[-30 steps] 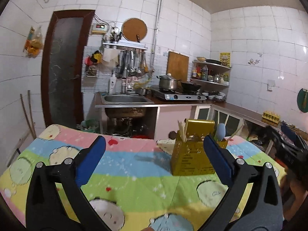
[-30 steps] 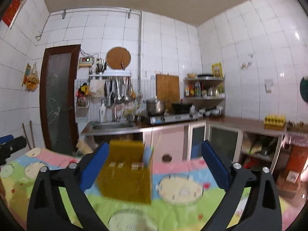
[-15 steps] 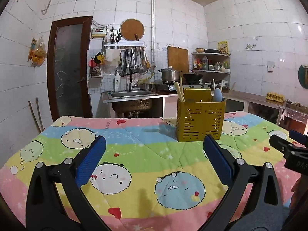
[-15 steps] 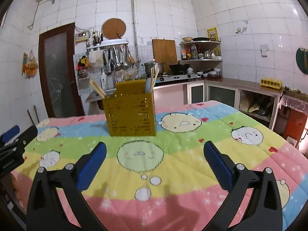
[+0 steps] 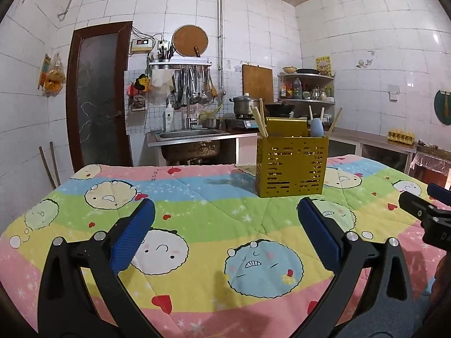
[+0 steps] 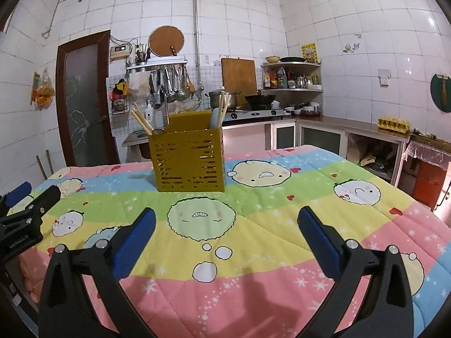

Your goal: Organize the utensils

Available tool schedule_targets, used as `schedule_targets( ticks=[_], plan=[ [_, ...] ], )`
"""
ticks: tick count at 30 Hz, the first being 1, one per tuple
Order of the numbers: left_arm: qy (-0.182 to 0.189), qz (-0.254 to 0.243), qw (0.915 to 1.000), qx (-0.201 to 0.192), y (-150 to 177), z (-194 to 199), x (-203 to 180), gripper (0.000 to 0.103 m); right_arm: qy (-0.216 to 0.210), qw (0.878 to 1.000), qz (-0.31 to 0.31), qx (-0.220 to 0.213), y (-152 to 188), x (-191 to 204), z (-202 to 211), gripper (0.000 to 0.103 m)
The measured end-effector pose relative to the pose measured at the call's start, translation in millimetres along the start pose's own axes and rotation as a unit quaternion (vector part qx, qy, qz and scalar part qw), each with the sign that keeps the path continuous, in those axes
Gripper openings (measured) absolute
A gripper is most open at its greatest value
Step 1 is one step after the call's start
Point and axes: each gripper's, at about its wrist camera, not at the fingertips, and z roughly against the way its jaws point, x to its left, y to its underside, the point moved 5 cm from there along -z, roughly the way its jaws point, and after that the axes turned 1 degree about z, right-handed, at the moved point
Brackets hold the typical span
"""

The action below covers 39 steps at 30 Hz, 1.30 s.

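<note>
A yellow slotted utensil holder (image 5: 291,166) stands upright on the colourful cartoon quilt (image 5: 197,225) covering the table; it also shows in the right wrist view (image 6: 188,163). Wooden chopsticks (image 5: 260,122) and a pale blue spoon (image 5: 317,128) stick out of it. My left gripper (image 5: 225,222) is open and empty, near the table's front edge, well short of the holder. My right gripper (image 6: 225,225) is open and empty, also back from the holder. Each gripper shows at the edge of the other's view.
Behind the table are a steel sink (image 5: 191,138), a stove with a pot (image 5: 243,107), hanging ladles (image 5: 194,87), corner shelves (image 5: 307,87) and a counter (image 6: 352,129) along the right wall. A dark door (image 5: 97,95) is at back left.
Both grippers have pulled back and down from the holder, so it now looks farther away and more quilt shows in front. Both stayed open and empty.
</note>
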Motion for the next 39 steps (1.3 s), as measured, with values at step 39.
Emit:
schedule_targets(
  ticks=[39],
  plan=[
    [0.009,-0.014,0.9998,-0.008,0.4,6.2,-4.7,0.098,0.013,1.000,0.019,-0.011,-0.1,5.9,7.1,0.099]
  ],
)
